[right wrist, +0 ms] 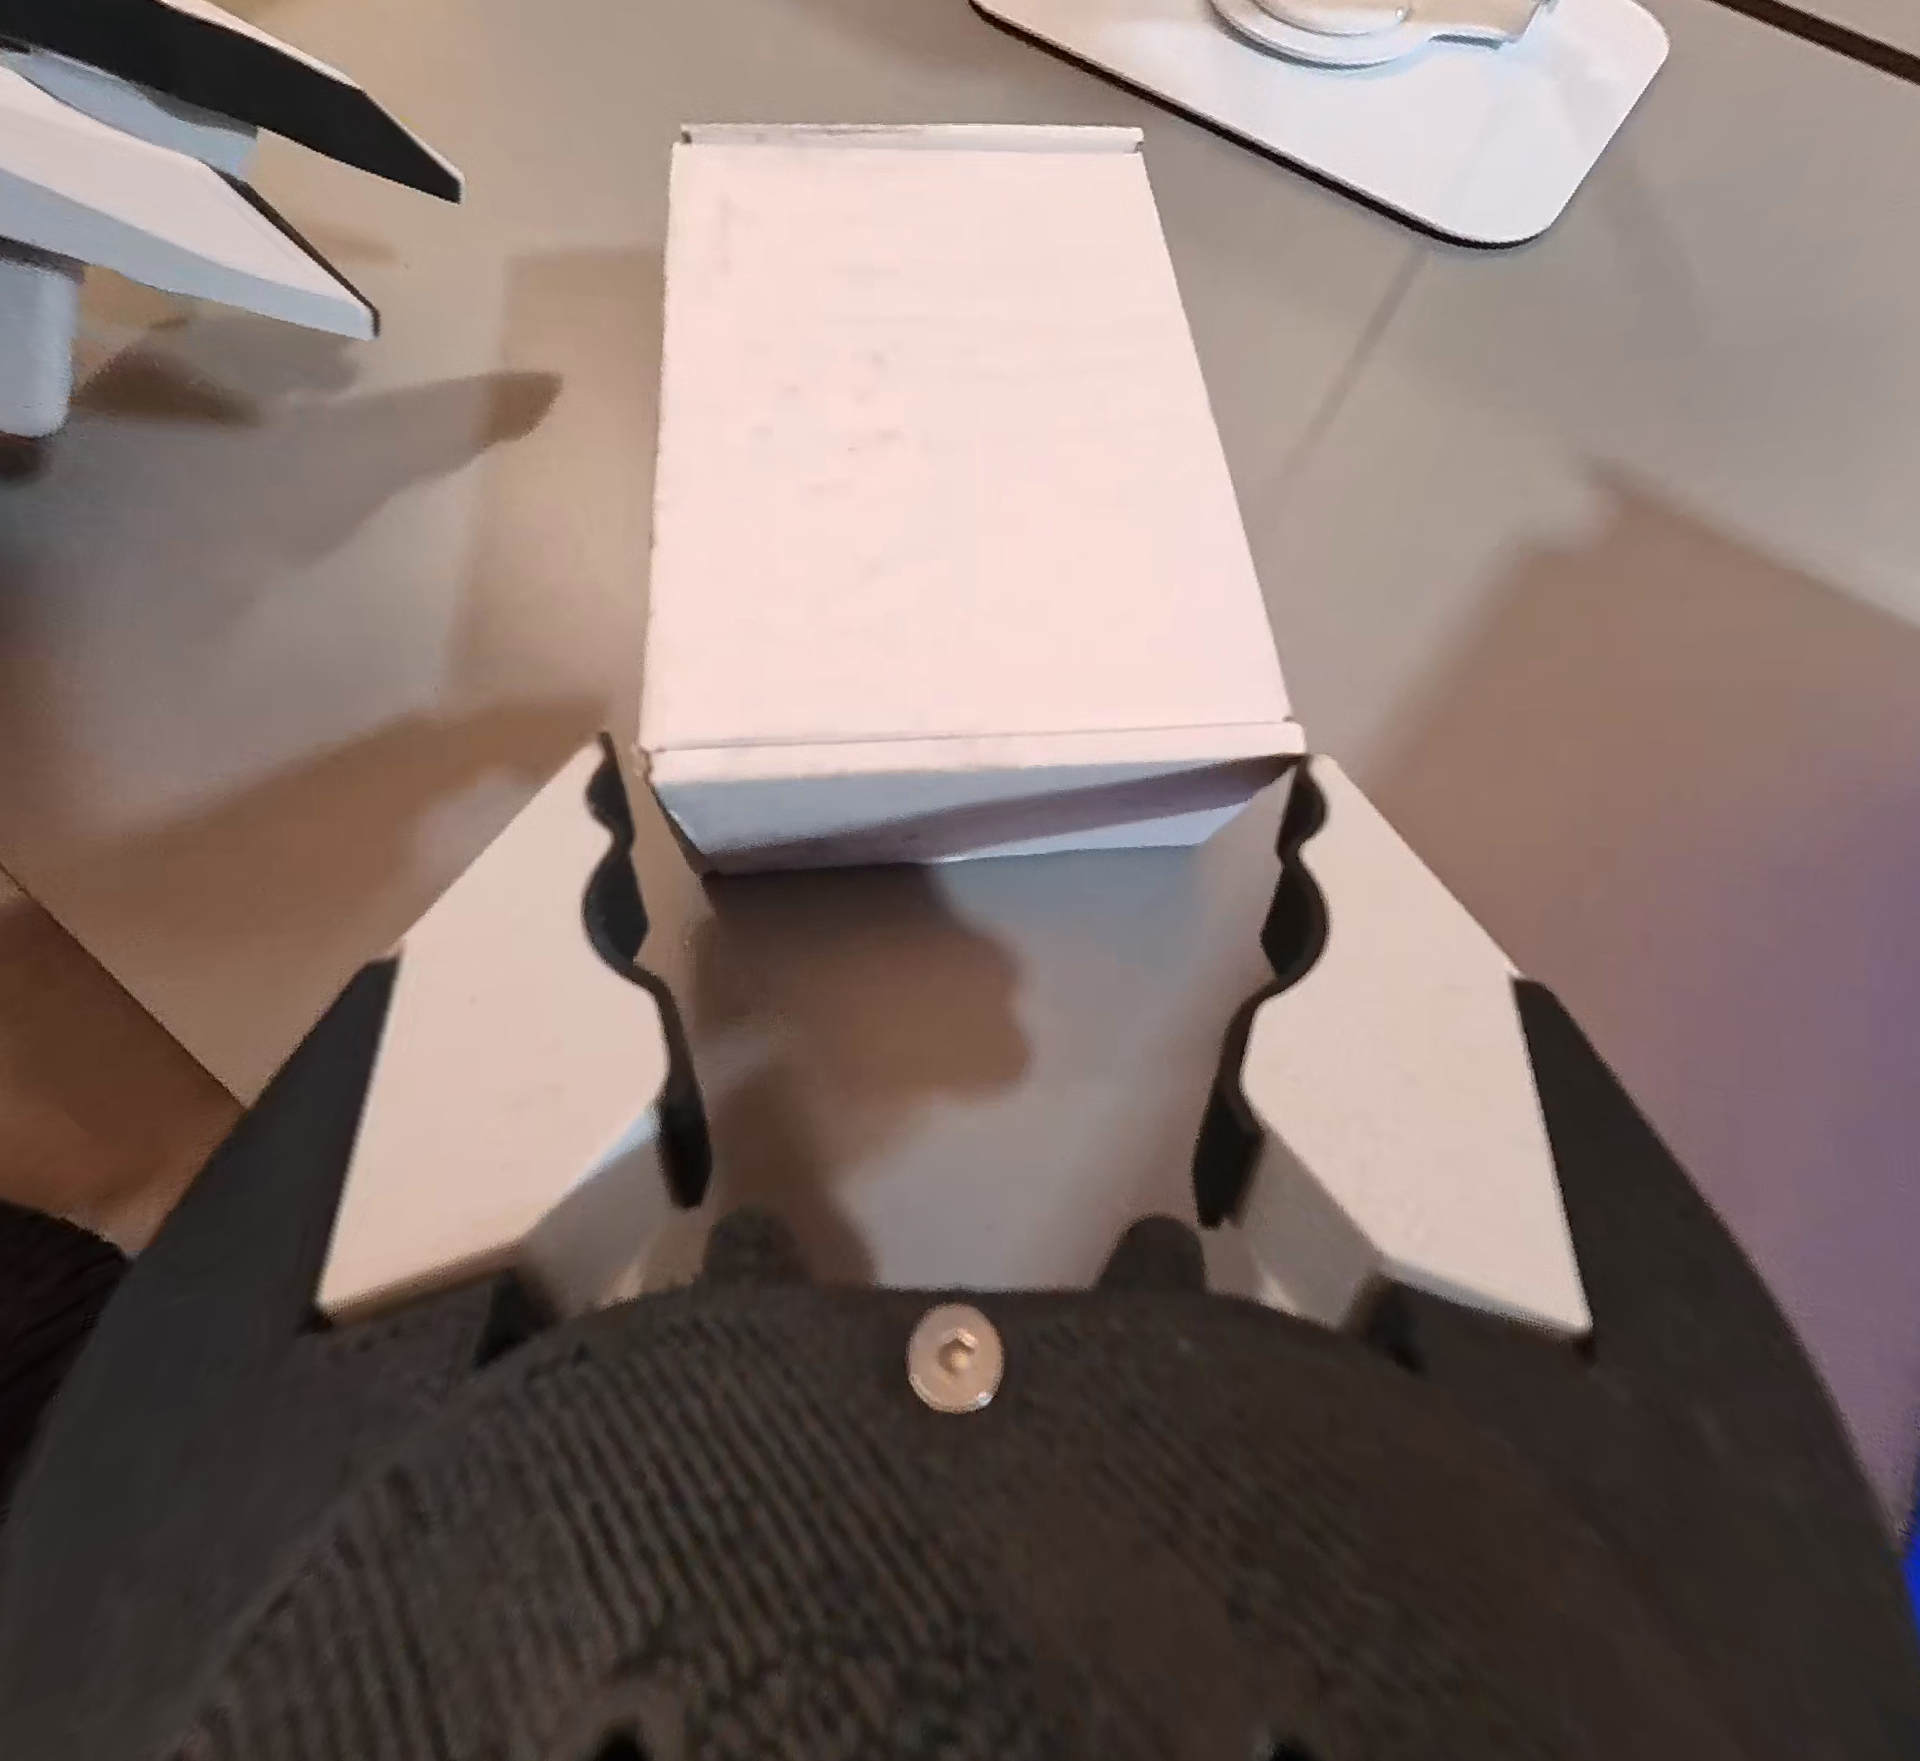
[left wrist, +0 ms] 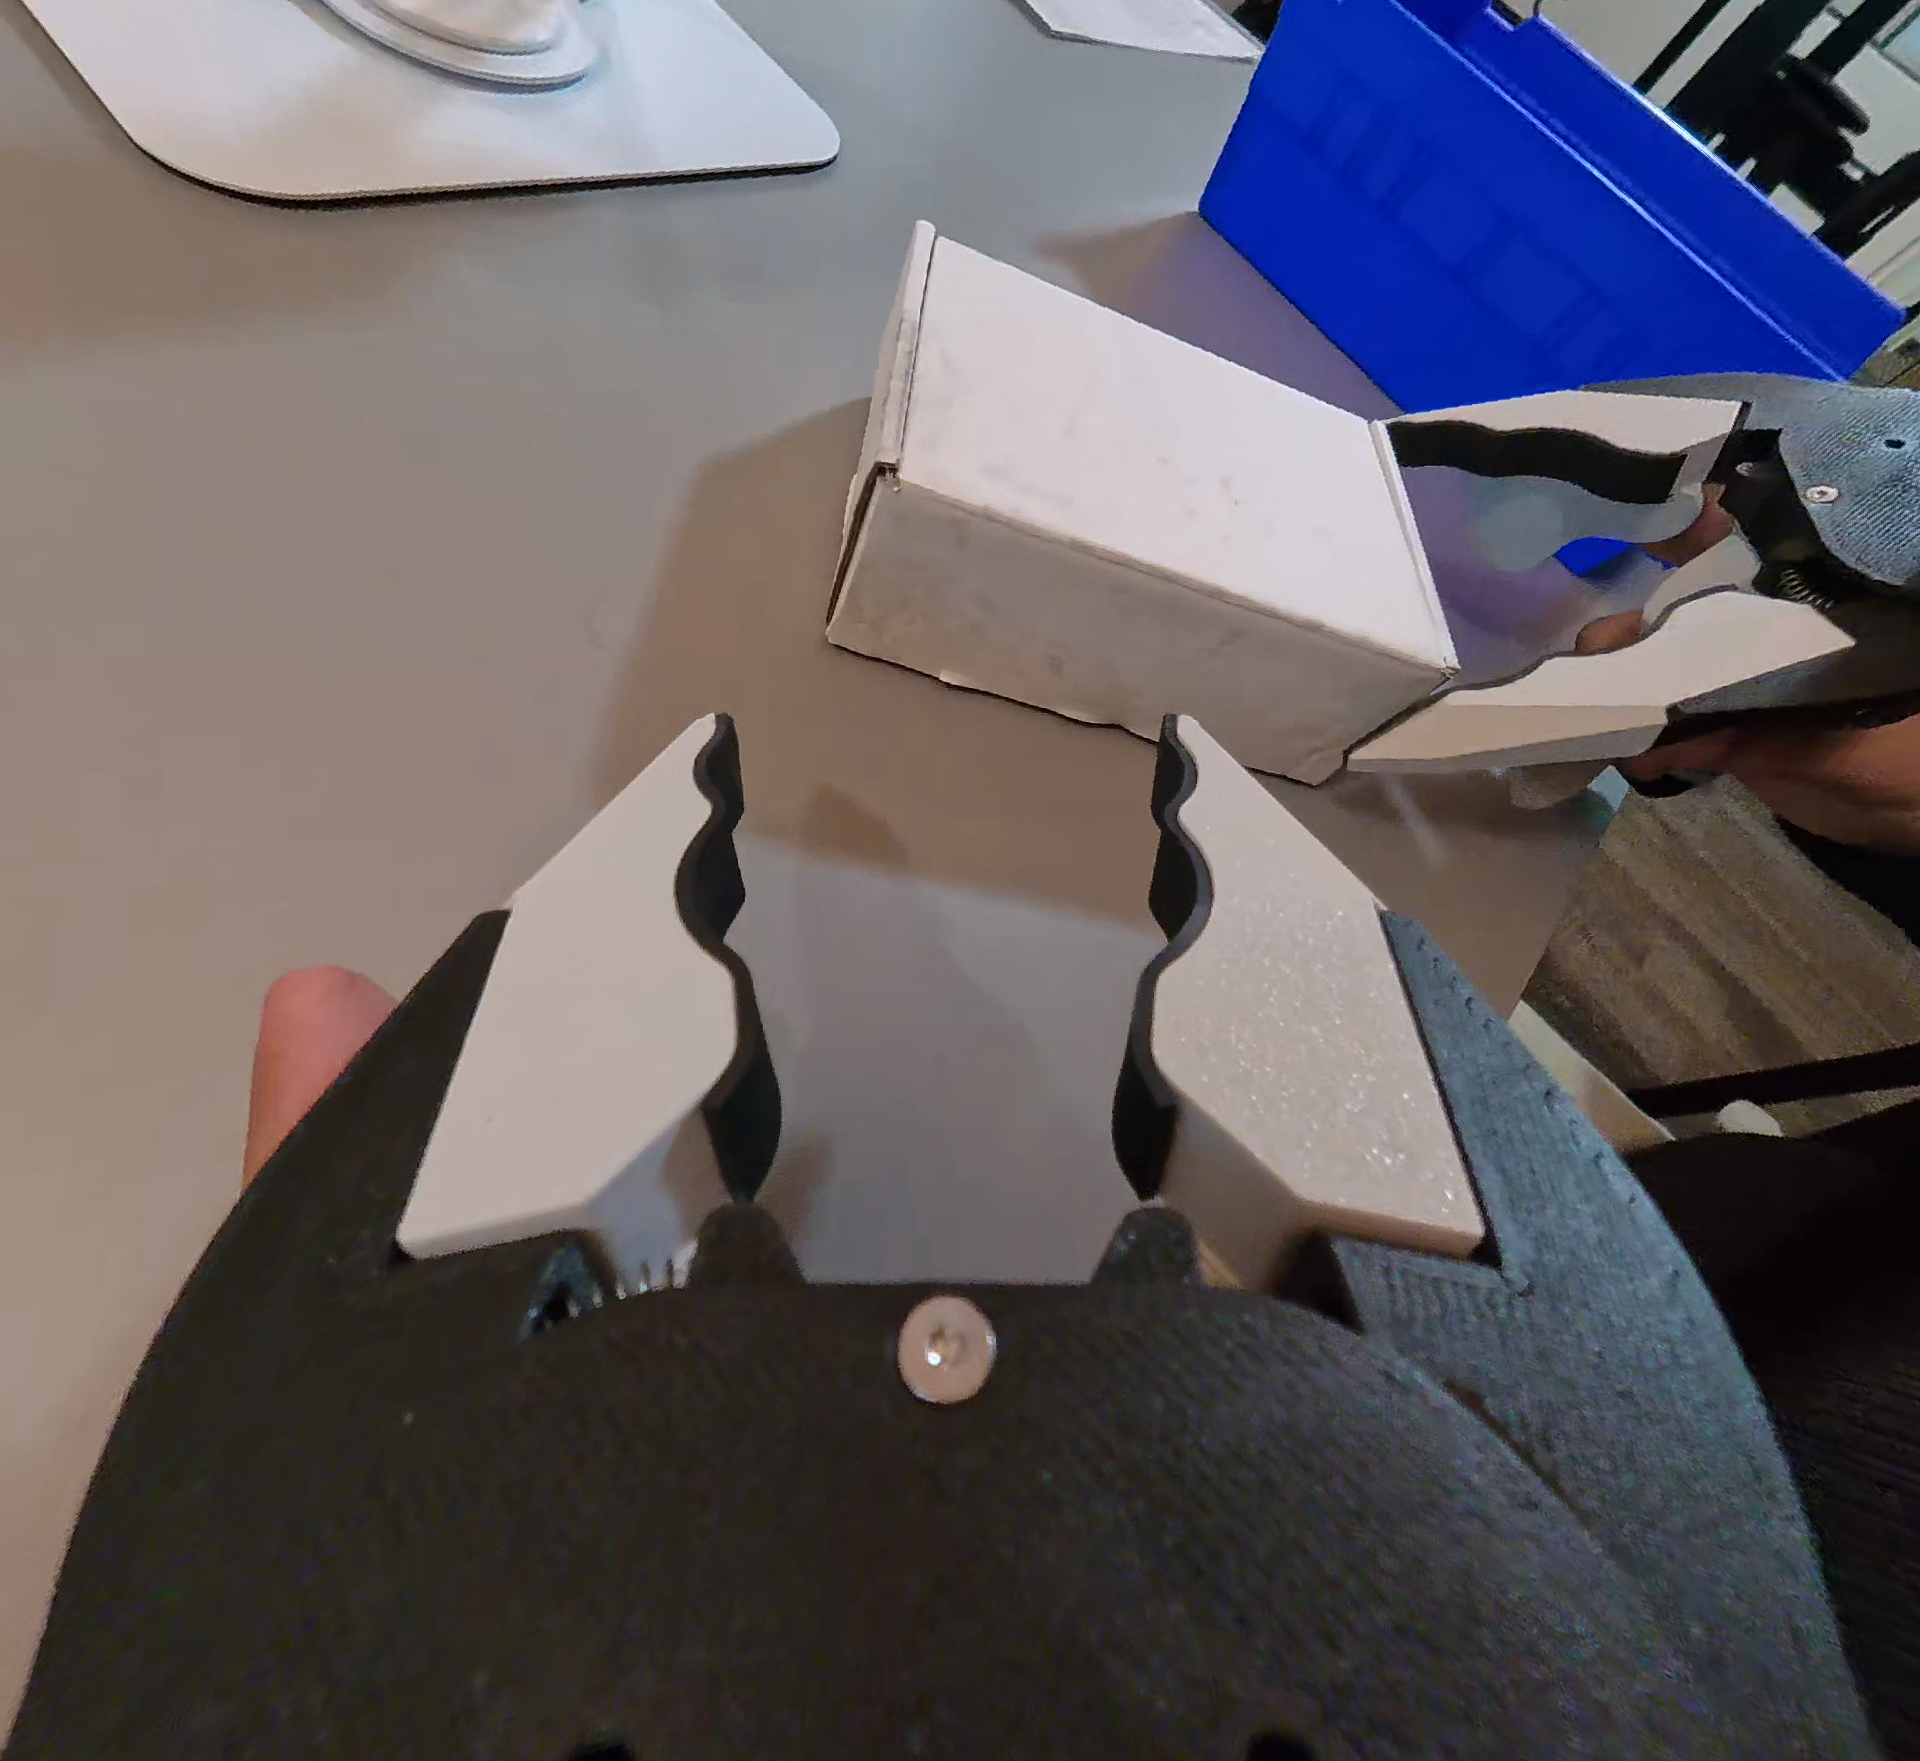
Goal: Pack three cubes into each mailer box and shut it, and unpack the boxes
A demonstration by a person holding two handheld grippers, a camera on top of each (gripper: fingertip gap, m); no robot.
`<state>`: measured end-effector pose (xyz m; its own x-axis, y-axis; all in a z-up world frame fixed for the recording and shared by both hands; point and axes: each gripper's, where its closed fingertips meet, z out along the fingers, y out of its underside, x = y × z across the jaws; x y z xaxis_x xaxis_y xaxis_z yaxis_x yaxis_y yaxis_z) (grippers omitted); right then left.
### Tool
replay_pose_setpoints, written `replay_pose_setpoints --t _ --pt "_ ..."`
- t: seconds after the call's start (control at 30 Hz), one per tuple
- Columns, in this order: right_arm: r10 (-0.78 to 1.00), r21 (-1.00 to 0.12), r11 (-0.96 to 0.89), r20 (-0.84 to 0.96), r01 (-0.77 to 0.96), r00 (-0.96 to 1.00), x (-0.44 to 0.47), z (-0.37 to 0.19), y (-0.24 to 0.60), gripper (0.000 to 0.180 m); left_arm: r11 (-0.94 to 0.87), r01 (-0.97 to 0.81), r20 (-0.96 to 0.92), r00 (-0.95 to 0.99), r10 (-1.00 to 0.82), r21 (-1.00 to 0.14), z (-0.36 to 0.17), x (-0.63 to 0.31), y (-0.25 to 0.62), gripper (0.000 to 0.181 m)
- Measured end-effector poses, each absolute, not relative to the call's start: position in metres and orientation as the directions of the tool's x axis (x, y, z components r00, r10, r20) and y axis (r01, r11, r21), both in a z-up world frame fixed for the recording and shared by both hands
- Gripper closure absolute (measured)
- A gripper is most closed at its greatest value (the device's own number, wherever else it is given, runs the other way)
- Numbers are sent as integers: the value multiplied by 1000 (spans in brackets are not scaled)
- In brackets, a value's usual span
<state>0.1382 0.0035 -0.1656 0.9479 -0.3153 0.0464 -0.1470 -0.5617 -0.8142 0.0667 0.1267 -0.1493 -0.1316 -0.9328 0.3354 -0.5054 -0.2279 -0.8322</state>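
Clearly the right hand-held gripper (right wrist: 956, 766), spread wide, straddles the near end of the closed mailer box (right wrist: 935, 464) on the table (right wrist: 1558, 672); squeezing could crush it or skid it. The left hand-held gripper (left wrist: 945, 735) gapes empty nearby.

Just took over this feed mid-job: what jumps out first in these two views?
A closed white mailer box lies mid-table, with the open right gripper at its near end, not clamped. The left gripper hangs open and empty nearby. Behind the box sits a bright blue bin, and a white stand base lies farther back.
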Motion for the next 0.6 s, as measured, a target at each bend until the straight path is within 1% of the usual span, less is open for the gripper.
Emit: replay_pose_setpoints --t 0.03,0.1,0.17,0.27,0.4,0.47,0.6 --pt "-308 -819 -556 41 -144 951 138 -165 3 62 -220 -505 326 -132 -936 -835 -150 67 127 102" --pt "-271 -826 -547 18 -138 962 135 -164 2 64 -216 -508 324 -134 -937 -834 -152 68 126 99" --pt "-220 -827 -551 18 -109 975 130 -164 2 64 -255 -500 370 -144 -918 -828 -148 70 123 87" --pt "-119 -827 -560 16 -54 993 118 -164 2 65 -336 -469 459 -174 -871 -816 -136 71 120 86" --pt "5 -848 -530 32 30 999 104 -163 4 65 -343 -475 467 -169 -868 -810 -138 70 126 86" --pt "23 -858 -512 40 46 999 104 -162 5 65 -335 -493 470 -178 -864 -803 -141 69 124 86" --pt "-41 -857 -514 57 28 998 116 -161 4 69 -269 -574 478 -250 -842 -774 -153 62 101 90"
